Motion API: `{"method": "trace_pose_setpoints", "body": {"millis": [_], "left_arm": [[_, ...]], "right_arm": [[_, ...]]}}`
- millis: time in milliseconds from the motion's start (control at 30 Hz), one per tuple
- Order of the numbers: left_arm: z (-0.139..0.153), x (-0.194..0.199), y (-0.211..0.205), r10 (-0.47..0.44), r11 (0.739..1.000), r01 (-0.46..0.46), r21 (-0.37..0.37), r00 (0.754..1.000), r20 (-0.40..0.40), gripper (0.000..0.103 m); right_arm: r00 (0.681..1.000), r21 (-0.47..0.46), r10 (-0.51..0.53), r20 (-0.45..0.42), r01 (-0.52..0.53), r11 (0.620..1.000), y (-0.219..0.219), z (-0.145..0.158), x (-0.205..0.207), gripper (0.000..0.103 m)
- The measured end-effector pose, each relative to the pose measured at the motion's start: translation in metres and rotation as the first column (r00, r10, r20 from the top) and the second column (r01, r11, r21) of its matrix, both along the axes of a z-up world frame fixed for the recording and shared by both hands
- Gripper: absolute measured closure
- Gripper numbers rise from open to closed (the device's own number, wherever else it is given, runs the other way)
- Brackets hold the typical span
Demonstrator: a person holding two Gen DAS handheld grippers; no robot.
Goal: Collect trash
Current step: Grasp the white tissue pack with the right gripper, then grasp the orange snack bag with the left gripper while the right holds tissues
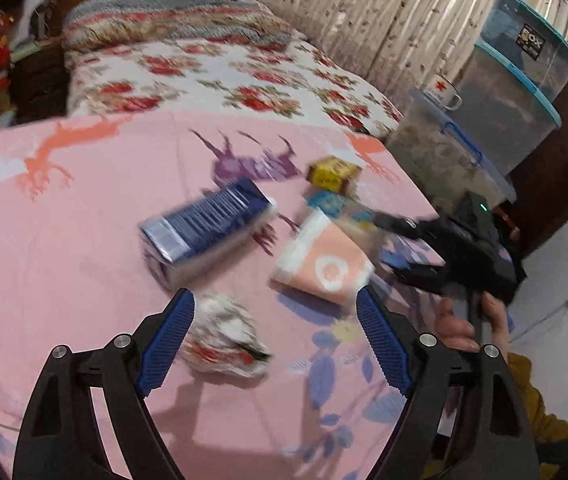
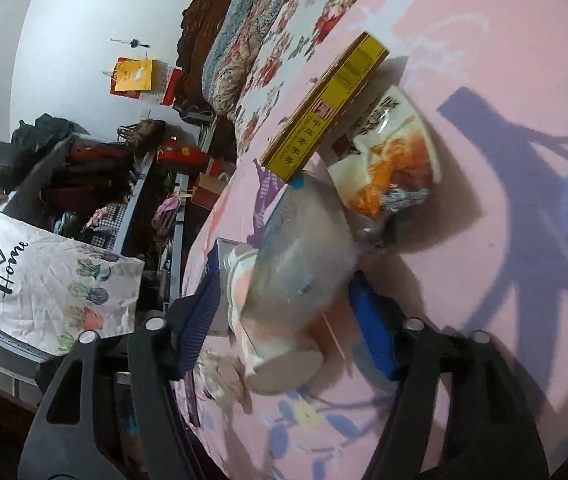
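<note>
Trash lies scattered on the bed (image 1: 83,220). My left tool (image 1: 273,340) gapes wide over the crumpled wrapper (image 1: 225,334), gripping nothing. My right tool (image 2: 284,320) straddles the tissue pack (image 2: 300,256); I can't tell if it's clamped. Best squeeze mid-pack, level.

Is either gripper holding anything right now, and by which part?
Left gripper: nothing, jaws open. Right gripper straddles the clear bottle around its middle; whether it grips yet cannot be told.
</note>
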State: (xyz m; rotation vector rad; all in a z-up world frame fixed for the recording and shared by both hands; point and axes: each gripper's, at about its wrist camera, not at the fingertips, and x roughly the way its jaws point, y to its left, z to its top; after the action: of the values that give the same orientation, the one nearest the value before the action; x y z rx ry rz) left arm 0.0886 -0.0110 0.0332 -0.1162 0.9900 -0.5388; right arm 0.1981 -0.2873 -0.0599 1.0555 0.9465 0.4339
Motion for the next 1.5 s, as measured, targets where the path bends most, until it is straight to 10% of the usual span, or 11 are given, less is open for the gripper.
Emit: {"method": "trace_pose_setpoints", "body": {"millis": [333,500,933,1333,1500], "left_arm": [[0.0,-0.02,-0.026,-0.135,0.989,0.135,-0.062,0.991,0.005,0.028],[0.0,-0.017,-0.054,-0.166,0.986,0.164,0.039,0.985,0.055,0.026],[-0.037,0.034,-0.101,-0.065,0.993,0.077,0.087,0.99,-0.127,0.026],[-0.01,0.055,-0.175,-0.156,0.974,0.16,0.162,0.987,-0.035,0.026],[-0.04,0.102,-0.216,-0.155,0.974,0.186,0.127,0.963,-0.221,0.034]], "right_arm": [[0.996,-0.101,0.089,-0.008,-0.09,0.991,0.008,0.002,-0.087,0.068],[0.998,-0.21,0.022,0.063,-0.008,0.978,-0.017,0.02,-0.138,0.068],[0.988,-0.203,-0.096,0.121,0.119,0.972,-0.059,0.016,-0.145,0.068],[0.972,-0.189,-0.187,0.144,0.213,0.959,-0.099,0.015,-0.155,0.068],[0.96,-0.164,-0.238,0.145,0.26,0.951,-0.12,0.014,-0.166,0.068]]}}
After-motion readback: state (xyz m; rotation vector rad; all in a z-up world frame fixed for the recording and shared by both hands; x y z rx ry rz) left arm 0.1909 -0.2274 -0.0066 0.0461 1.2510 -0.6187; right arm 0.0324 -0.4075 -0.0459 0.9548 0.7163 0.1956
